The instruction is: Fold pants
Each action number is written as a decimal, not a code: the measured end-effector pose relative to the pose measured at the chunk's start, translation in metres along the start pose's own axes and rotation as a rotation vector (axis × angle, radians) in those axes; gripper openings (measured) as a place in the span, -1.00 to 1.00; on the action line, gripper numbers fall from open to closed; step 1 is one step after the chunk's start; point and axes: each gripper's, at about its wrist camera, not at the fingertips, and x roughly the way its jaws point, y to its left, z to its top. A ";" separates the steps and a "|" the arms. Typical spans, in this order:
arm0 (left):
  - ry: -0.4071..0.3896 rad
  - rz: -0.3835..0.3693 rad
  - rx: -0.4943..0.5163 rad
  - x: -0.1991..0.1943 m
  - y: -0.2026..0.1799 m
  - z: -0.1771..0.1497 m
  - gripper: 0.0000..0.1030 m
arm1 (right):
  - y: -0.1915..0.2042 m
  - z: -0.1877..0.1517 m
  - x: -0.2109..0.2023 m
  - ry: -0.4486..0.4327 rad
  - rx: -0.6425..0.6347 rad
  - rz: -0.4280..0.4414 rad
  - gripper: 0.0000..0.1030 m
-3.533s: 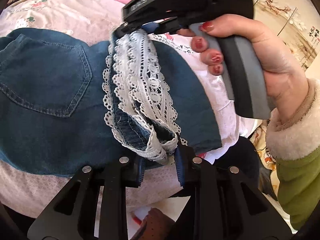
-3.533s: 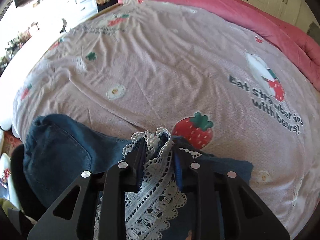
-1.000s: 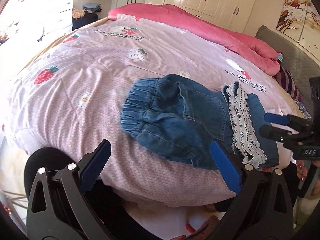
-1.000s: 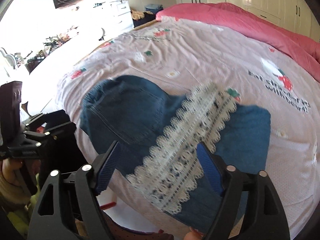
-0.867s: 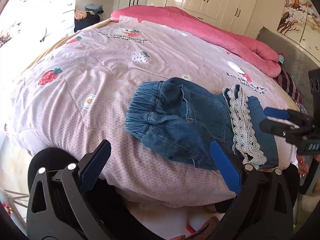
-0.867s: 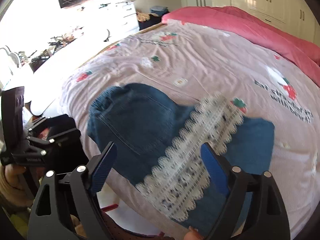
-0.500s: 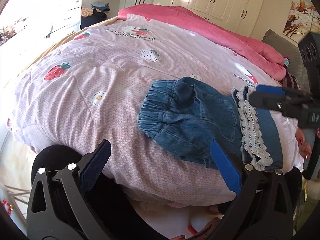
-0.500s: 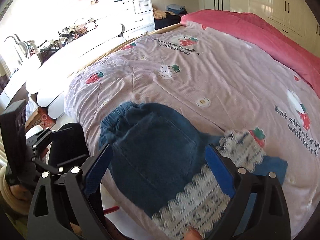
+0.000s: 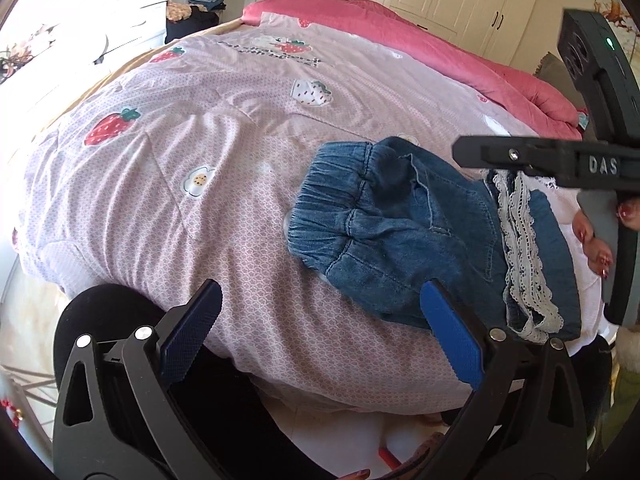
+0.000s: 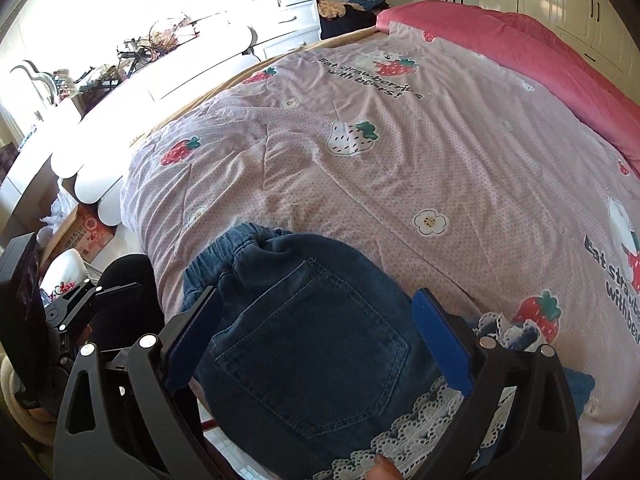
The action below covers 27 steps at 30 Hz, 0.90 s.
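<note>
While the left wrist camera looks down over the near edge of a bed, a pair of denim pants lies folded on the pink strawberry-print quilt, close to that near edge. Their long axis runs across the view: the gathered elastic waistband points left, toward the middle of the quilt, and the white lace trim of the leg ends sits at the right end. A back pocket faces up between the two. The left gripper hangs over the quilt's edge with its blue pads spread wide and nothing between them — the right-hand pad overlaps the pants' near edge in the view, though contact cannot be told. Above the lace end of the pants, the right gripper reaches in from the right, held by a hand with red-painted nails. A rolled red blanket lies along the far side of the quilt.

From the right wrist camera, the same pants fill the lower middle, still near the quilt's front edge. The waistband points up and left, away from the camera; the back pocket sits in the centre, and the lace trim runs along the bottom right. The right gripper hovers over them — its jaws are opening, already very wide, with the pants framed between the pads but not pinched. To the left of the pants, beyond the quilt's edge, the left gripper shows dimly.
</note>
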 end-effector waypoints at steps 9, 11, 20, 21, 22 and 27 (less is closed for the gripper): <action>-0.001 -0.087 0.006 0.001 -0.019 -0.002 0.81 | 0.001 0.016 0.022 0.049 -0.057 0.018 0.85; 0.015 -0.105 0.002 0.005 -0.021 -0.001 0.81 | 0.003 0.020 0.028 0.065 -0.072 0.029 0.85; 0.046 -0.073 0.002 0.019 -0.023 -0.001 0.81 | 0.016 0.041 0.064 0.162 -0.118 0.129 0.85; 0.048 -0.070 0.002 0.020 -0.022 -0.001 0.81 | 0.017 0.042 0.068 0.173 -0.119 0.148 0.85; 0.049 -0.069 0.001 0.021 -0.021 0.000 0.81 | 0.019 0.043 0.072 0.186 -0.119 0.165 0.85; 0.048 -0.067 0.001 0.023 -0.020 0.000 0.81 | 0.020 0.039 0.090 0.255 -0.115 0.194 0.55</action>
